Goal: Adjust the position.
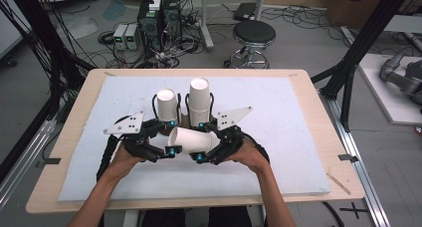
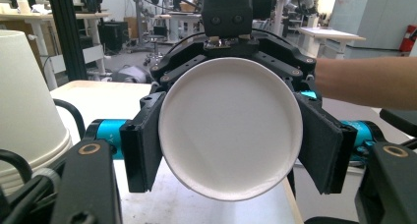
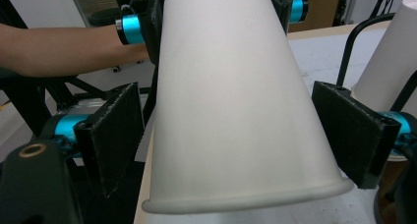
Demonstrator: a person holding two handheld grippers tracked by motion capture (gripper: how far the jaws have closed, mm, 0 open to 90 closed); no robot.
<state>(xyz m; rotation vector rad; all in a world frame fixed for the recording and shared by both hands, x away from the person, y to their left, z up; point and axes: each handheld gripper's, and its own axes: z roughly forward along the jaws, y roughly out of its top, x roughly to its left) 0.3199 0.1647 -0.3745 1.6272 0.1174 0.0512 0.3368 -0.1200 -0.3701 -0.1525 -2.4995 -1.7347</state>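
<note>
The left gripper (image 1: 171,136) is closed on the narrow base end of the paper cup (image 1: 191,140). The right gripper (image 1: 200,141) straddles the cup's wide rim end; whether its pads press the wall cannot be determined. The cup is plain white, undented and lies on its side above the middle of the white mat (image 1: 278,137). Two upturned cup stacks (image 1: 166,105) (image 1: 199,95) stand just behind it, toward the far edge. Judged progress: the cup is lifted, and placement is outstanding.
</note>
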